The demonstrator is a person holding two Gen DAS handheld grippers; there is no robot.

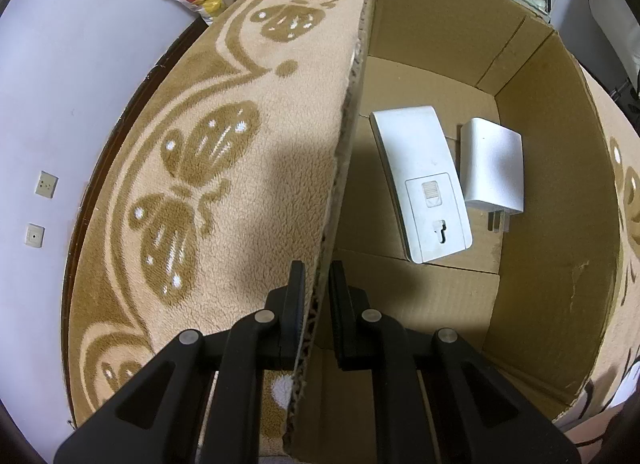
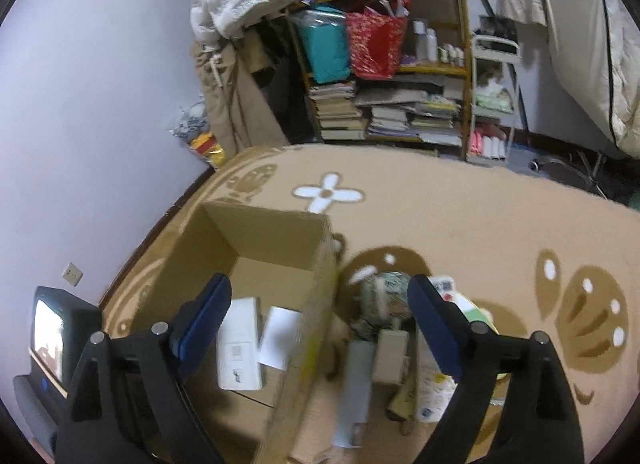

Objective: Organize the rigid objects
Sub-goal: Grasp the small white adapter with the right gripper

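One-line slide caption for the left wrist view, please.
Left gripper pinches the cardboard box wall; a white device and white plug adapter lie inside.

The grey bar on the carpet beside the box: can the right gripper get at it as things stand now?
Probably yes. The right gripper is open and holds nothing, and the grey bar lies on the carpet outside the cardboard box, uncovered from above. Other items crowd its right side.
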